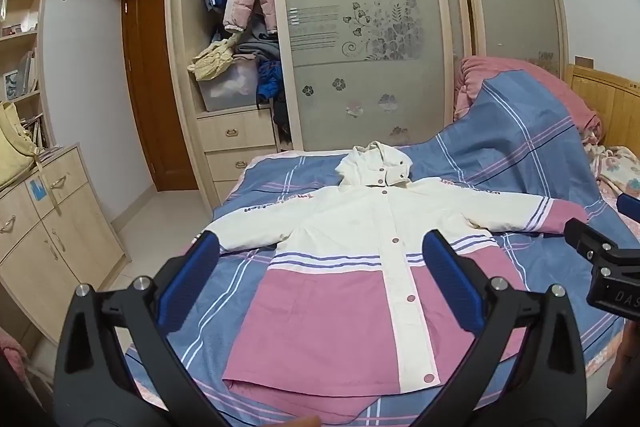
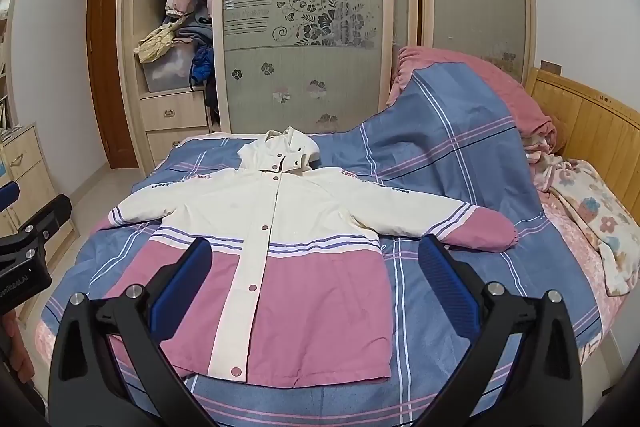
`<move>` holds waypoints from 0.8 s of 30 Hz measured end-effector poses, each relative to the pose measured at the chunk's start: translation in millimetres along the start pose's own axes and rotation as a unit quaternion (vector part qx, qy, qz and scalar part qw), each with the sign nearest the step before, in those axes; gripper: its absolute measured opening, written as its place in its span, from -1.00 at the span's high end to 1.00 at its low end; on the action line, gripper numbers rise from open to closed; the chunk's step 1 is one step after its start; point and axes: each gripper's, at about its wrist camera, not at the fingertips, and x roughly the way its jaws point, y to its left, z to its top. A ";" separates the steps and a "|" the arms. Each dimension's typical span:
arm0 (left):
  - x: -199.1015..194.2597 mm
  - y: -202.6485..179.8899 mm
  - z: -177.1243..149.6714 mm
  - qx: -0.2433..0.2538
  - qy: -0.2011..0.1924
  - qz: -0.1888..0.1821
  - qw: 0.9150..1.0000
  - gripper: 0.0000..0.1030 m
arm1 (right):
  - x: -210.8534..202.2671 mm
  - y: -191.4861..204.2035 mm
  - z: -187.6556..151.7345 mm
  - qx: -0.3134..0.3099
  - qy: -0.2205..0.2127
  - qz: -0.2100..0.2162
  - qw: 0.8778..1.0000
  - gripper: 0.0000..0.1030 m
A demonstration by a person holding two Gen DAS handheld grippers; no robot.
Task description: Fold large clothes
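The bed (image 1: 500, 147) carries the jacket (image 1: 340, 267), spread flat with its front up and both sleeves out. Above its hem, the left hand-held gripper (image 1: 320, 255) and right hand-held gripper (image 2: 316, 259) stand wide apart, holding nothing.

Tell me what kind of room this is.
A bedroom, most likely: a bed with a wooden headboard, a sliding-door wardrobe with coats hanging inside, and a jacket spread flat on the bedcover.

Jacket (image 2: 280, 227): matt woven cloth, dull metal-looking snaps. Bedsheet (image 2: 440, 155): soft matt cotton-like cloth. Wardrobe doors (image 2: 304, 27) at 12 o'clock: frosted glass, slight sheen. Headboard (image 2: 592, 115) at 3 o'clock: smooth pale wood. Gripper pads (image 2: 448, 287): ribbed, matt.
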 end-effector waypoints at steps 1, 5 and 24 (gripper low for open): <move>1.0 0.4 -0.7 0.001 0.001 0.000 1.000 -0.96 | 1.0 0.3 -0.2 -0.002 0.001 -0.001 1.000 -0.97; 4.2 -0.7 -3.4 0.003 0.001 0.002 1.000 -0.96 | 1.0 -4.0 1.7 0.000 0.001 0.000 1.000 -0.97; 0.2 2.7 2.8 0.004 0.001 -0.002 1.000 -0.96 | 2.0 -8.5 1.1 0.008 0.006 -0.001 1.000 -0.97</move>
